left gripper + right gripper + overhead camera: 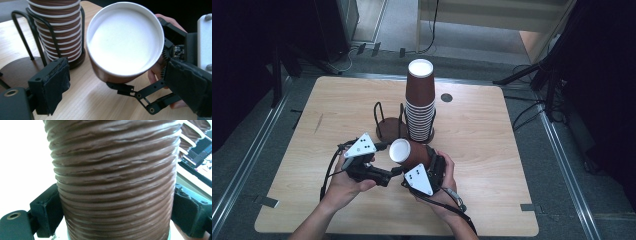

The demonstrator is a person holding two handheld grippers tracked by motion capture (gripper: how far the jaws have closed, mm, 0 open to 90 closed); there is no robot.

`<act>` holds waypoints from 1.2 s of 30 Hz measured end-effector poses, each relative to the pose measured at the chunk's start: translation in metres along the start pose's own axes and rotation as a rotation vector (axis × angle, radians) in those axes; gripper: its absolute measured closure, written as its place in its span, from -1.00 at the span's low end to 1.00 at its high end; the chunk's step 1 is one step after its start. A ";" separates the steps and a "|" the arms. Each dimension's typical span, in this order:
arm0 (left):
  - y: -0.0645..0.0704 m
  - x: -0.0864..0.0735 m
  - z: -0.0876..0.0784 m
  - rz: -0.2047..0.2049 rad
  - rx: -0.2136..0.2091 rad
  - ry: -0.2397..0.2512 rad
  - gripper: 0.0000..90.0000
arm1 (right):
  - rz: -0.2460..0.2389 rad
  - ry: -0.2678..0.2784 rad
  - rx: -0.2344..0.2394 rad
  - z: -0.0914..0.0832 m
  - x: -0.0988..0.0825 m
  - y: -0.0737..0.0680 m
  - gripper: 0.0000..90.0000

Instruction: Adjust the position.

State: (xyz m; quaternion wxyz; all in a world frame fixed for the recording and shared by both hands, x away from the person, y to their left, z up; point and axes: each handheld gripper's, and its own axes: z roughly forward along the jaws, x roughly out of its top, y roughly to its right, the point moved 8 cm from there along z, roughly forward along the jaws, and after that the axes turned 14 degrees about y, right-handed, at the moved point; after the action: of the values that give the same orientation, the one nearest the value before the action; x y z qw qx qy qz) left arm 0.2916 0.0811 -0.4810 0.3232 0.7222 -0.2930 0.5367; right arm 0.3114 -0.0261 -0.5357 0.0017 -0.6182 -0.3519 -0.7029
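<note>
Right claw (424, 167) clamps cup (408, 153) over wooden table (492, 140); grey floor.

1. A light wooden table (492, 165) with rounded corners stands on grey floor.
2. A small round grey disc (446, 97) sits flush in the tabletop near the far edge.
3. A metal rail (249, 155) runs along the floor left of the table, and another rail (562, 165) on the right.
4. Black stand legs (522, 76) splay beyond the far right corner.
5. A dark cable (435, 20) trails across the floor behind the table.

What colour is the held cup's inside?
White inside the paper cup, brown outside; clearest in the left gripper view.
</note>
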 end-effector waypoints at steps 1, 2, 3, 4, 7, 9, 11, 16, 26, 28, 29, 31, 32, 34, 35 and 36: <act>0.000 0.000 0.000 0.000 -0.003 -0.004 -0.84 | -0.004 0.004 0.004 0.000 0.001 -0.001 -0.78; 0.001 0.000 0.000 0.000 -0.005 -0.006 -0.84 | -0.006 0.008 0.014 0.000 0.001 -0.003 -0.78; 0.001 -0.001 0.000 0.003 -0.005 -0.011 -0.84 | -0.005 0.010 0.018 0.000 0.001 -0.004 -0.78; 0.000 -0.001 0.000 0.004 -0.001 -0.013 -0.81 | -0.011 0.016 0.026 -0.001 0.002 -0.006 -0.78; 0.000 0.000 0.000 0.003 0.003 -0.014 -0.72 | -0.020 0.025 0.042 -0.001 0.004 -0.010 -0.78; 0.000 -0.001 0.000 0.004 0.001 -0.020 -0.70 | -0.023 0.025 0.047 -0.001 0.003 -0.011 -0.78; 0.001 -0.002 0.000 0.004 -0.003 -0.025 -0.70 | -0.027 0.024 0.050 -0.002 0.003 -0.012 -0.78; 0.002 -0.002 0.001 0.002 -0.008 -0.035 -0.69 | -0.040 0.027 0.066 -0.002 0.003 -0.015 -0.78; 0.003 -0.004 0.002 0.011 0.004 -0.052 -0.51 | -0.046 0.036 0.084 -0.003 0.005 -0.019 -0.79; 0.003 -0.004 0.002 0.009 0.001 -0.052 -0.50 | -0.040 0.029 0.087 -0.003 0.005 -0.019 -0.81; 0.003 -0.004 0.002 0.011 0.000 -0.052 -0.50 | -0.039 0.027 0.084 -0.003 0.005 -0.020 -0.82; 0.004 -0.004 0.001 0.012 -0.005 -0.050 -0.49 | -0.026 0.023 0.086 -0.003 0.006 -0.020 -0.83; 0.004 -0.003 0.000 0.010 -0.009 -0.045 -0.49 | -0.019 0.024 0.094 -0.004 0.007 -0.021 -0.83; 0.004 -0.002 -0.001 0.007 -0.019 -0.034 -0.48 | -0.015 0.031 0.101 -0.005 0.008 -0.021 -0.85; 0.004 -0.002 -0.001 0.008 -0.020 -0.029 -0.48 | -0.007 0.030 0.103 -0.005 0.009 -0.020 -0.85; 0.004 -0.002 -0.001 0.007 -0.021 -0.025 -0.47 | 0.001 0.031 0.106 -0.005 0.009 -0.020 -0.85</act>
State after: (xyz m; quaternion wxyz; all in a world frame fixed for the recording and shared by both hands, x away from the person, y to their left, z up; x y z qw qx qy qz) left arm 0.2873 0.0798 -0.4818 0.3251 0.7246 -0.3051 0.5255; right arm 0.2966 -0.0097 -0.5371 0.0403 -0.6065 -0.3880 -0.6928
